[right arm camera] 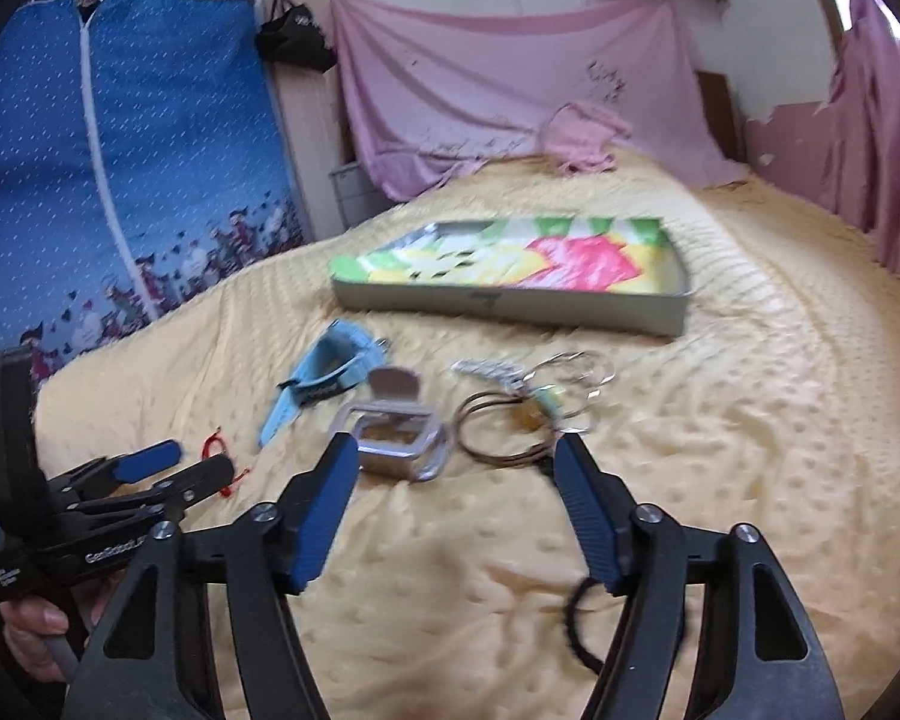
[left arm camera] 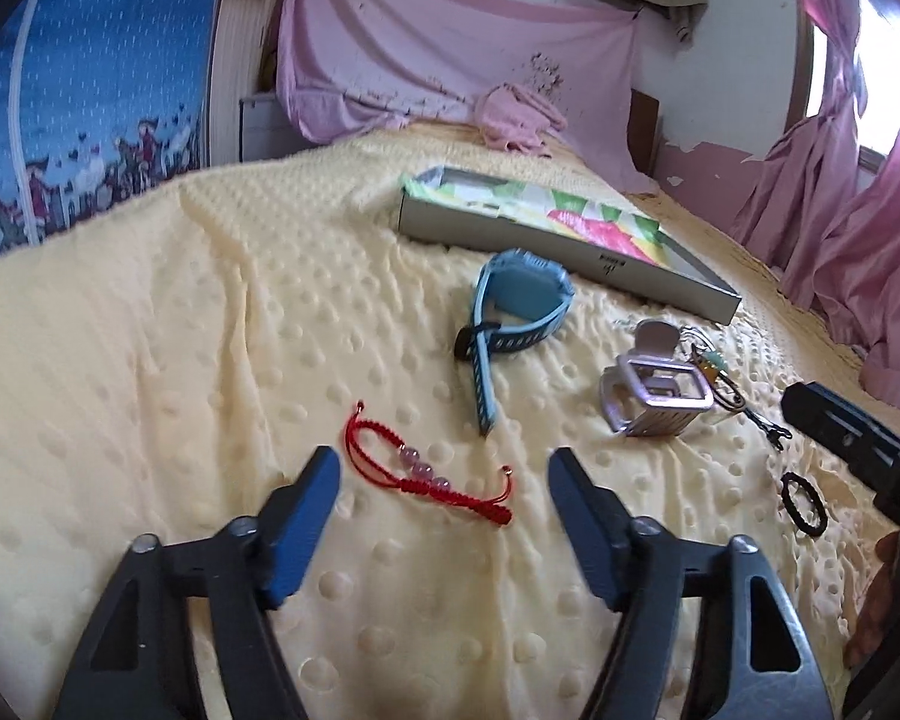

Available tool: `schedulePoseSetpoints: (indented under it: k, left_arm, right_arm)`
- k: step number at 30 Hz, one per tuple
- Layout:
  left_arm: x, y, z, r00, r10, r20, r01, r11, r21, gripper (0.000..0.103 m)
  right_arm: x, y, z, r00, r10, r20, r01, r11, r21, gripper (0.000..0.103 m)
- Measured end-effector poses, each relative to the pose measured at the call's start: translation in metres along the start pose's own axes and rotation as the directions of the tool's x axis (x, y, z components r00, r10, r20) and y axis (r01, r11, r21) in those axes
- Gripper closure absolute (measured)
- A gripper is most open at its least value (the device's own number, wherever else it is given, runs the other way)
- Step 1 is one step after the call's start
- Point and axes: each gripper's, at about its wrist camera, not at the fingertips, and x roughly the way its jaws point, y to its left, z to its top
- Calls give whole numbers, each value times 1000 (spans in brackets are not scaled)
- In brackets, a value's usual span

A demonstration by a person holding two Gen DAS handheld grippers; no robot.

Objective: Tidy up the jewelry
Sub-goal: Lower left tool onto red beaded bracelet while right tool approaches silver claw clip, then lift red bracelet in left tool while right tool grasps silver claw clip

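The fingers of the left gripper are spread moderately wide and hold nothing; the red cord bracelet lies on the bed between and just beyond them. The fingers of the right gripper are likewise parted and empty, aimed at the metal watch and the ring cluster.

A missed grasp is judged likely on the bracelet: the cord is thin and lies flat on soft, dimpled fabric, so blanket could be pinched with it or the cord could slip out. The rings and wire loops appear tangled, so several could be dragged together when one is lifted. The black hair tie lies close under the right gripper and could be snagged.

Counted: one open tray box, one blue watch, one metal watch, one red bracelet, one black hair tie, one ring cluster whose pieces cannot be counted.
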Motion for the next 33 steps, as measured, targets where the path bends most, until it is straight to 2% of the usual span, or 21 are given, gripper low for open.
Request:
schedulePoseSetpoints:
  k: [6,12,24,28,33]
  left_arm:
    - [13,10,-3,998,-36,-52,33,998,-51,66]
    - [20,10,-1,997,-50,-65,46,998,-53,89]
    - [25,11,2,996,-56,-71,53,997,-48,92]
    - [24,9,2,997,-52,-65,49,998,-37,92]
    - [20,9,2,997,-59,-55,57,998,-36,92]
  right_arm:
    - [33,12,-5,995,34,-94,-35,999,-4,42]
    - [50,13,-6,990,56,-128,-52,998,32,42]
    - [89,22,2,982,73,-173,-64,996,53,42]
    - [92,26,5,984,68,-162,-60,997,57,43]
    - [79,21,1,987,102,-123,-94,993,68,43]
